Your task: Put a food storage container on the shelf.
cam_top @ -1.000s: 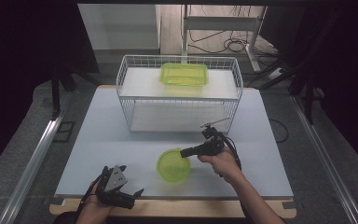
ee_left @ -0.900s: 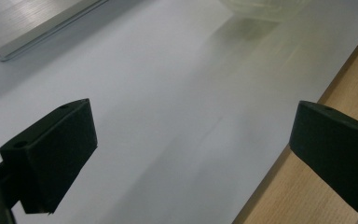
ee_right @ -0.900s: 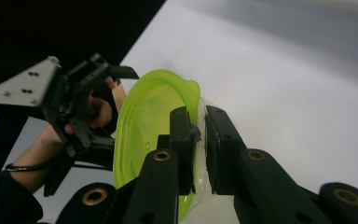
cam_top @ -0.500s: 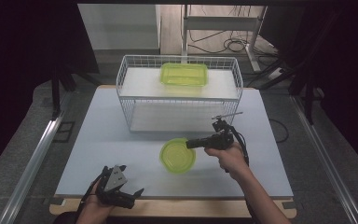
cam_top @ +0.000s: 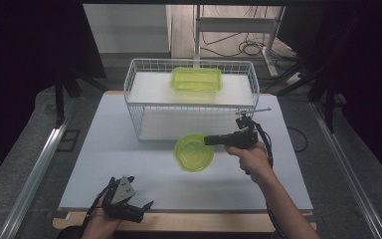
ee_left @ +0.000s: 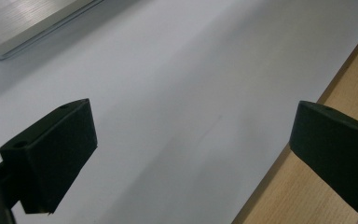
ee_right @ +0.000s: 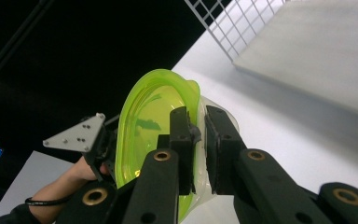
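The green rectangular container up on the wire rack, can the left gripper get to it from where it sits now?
Probably not without moving well forward. The left gripper rests open at the table's near edge, while the container lies on the wire rack at the far side. The rack's top looks open, so a high approach seems free.

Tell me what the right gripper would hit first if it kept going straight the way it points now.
Probably nothing nearby. The right gripper, shut on the green bowl, points left above the table, passing in front of the wire basket. Depth is uncertain, so the basket's near corner could be close.

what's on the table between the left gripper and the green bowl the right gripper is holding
Nothing: in the high view, bare white table separates the left gripper from the green bowl.
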{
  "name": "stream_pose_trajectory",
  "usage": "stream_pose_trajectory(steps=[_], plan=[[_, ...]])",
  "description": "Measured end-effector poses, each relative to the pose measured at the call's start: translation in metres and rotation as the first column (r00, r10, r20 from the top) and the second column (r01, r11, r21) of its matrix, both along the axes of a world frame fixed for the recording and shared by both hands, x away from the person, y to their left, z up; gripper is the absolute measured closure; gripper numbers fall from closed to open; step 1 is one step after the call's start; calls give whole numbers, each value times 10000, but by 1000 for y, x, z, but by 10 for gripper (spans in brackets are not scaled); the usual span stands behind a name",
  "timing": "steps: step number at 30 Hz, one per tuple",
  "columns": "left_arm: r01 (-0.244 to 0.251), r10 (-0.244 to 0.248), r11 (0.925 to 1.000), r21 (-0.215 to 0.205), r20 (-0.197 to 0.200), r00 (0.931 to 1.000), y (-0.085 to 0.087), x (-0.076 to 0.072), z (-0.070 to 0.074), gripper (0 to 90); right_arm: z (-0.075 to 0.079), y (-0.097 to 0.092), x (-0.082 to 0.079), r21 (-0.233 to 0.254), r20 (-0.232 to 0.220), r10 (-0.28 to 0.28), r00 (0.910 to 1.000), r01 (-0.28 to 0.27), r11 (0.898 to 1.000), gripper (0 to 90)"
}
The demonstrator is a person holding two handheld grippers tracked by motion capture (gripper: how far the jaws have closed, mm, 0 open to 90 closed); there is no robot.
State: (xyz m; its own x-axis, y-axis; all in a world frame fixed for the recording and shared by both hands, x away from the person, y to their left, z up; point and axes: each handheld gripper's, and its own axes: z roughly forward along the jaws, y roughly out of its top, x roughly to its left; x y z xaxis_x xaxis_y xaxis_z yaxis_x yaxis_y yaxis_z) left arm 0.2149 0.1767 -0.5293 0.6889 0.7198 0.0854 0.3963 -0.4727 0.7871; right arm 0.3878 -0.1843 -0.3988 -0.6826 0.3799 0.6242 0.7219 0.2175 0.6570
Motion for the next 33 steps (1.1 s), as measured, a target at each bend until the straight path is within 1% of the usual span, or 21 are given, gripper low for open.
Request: stream_pose_trajectory(steps=[2,10,15,20,23,24,26,29,33], plan=[[38,-38,10000,85,-8,10000,0,0,0,6,5,-1,1,99,50,-79,10000,78,9999,821],[47,-47,9999,96,-20,10000,0,0,0,7,30,-6,7,480,284,-471,9985,457,9978,821],[45,-45,9999,93,4,10000,0,0,0,6,46,-9,13,704,471,-763,9960,729,9949,822],[63,-62,9999,151,-11,10000,0,1,-1,6,59,-9,19,873,543,-1071,9928,1021,9909,822],[56,-56,9999,124,-11,10000,0,1,-1,6,69,-9,24,1016,648,-1310,9893,1240,9871,822],[22,-22,10000,31,-5,10000,-1,0,-1,6,72,-9,26,1055,675,-1386,9880,1311,9857,822],[30,-30,10000,54,-3,10000,0,0,-1,7,80,-8,29,1118,779,-1537,9850,1446,9832,822],[36,-36,10000,69,-8,10000,0,0,-1,6,92,-6,35,1229,952,-1792,9792,1671,9783,822],[29,-29,10000,40,-4,10000,0,0,0,6,107,-3,42,1292,1192,-2183,9686,2029,9706,823]])
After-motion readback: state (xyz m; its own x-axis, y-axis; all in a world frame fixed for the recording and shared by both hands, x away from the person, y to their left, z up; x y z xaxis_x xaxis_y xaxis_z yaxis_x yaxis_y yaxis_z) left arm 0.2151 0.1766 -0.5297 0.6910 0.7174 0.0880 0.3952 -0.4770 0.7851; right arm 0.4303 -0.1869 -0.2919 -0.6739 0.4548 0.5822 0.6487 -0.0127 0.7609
